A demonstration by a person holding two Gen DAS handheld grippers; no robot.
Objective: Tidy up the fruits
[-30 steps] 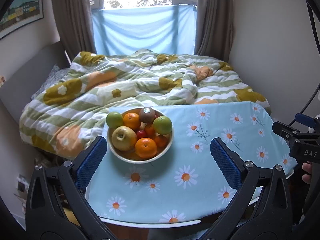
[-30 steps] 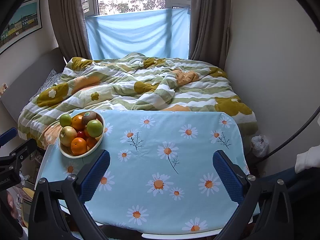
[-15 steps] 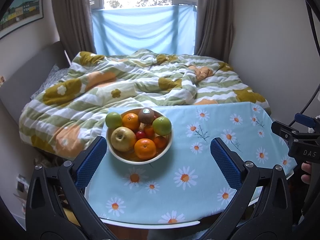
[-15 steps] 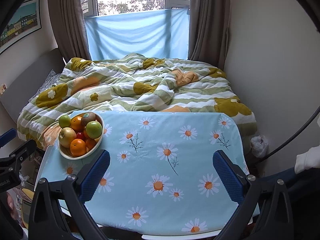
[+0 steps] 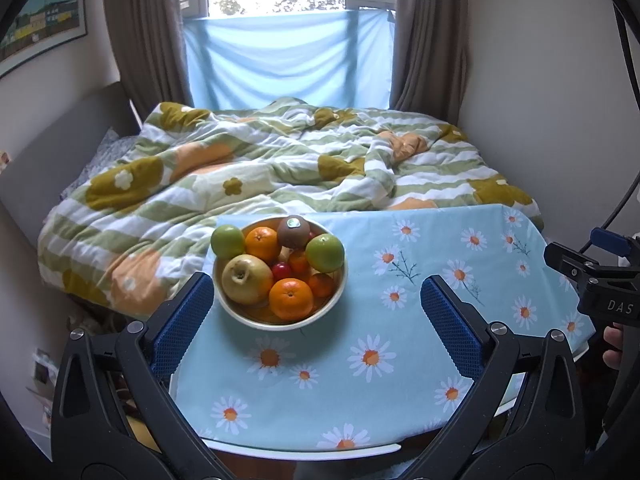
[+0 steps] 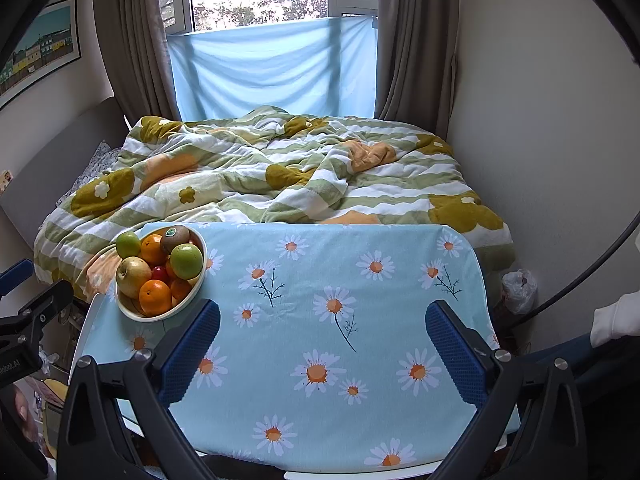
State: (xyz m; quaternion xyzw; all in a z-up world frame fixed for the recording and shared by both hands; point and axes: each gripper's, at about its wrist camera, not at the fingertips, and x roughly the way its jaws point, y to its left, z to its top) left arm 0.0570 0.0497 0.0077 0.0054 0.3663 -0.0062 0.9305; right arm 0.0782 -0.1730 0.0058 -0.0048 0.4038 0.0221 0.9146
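Observation:
A cream bowl heaped with fruit stands at the far left of the table with the daisy-print cloth. In it lie two green apples, oranges, a yellow apple, a kiwi with a sticker and small red fruits. My left gripper hovers open just in front of the bowl, with nothing between its blue pads. My right gripper is open above the middle of the table, right of the bowl.
A bed with a striped flowered quilt lies right behind the table. Walls stand close on the right and left. A plastic bag sits on the floor at the table's right end. The cloth to the right of the bowl is bare.
Both views have crept slightly closer to the table; the bowl sits a touch lower and left in each frame. Both grippers stay open.

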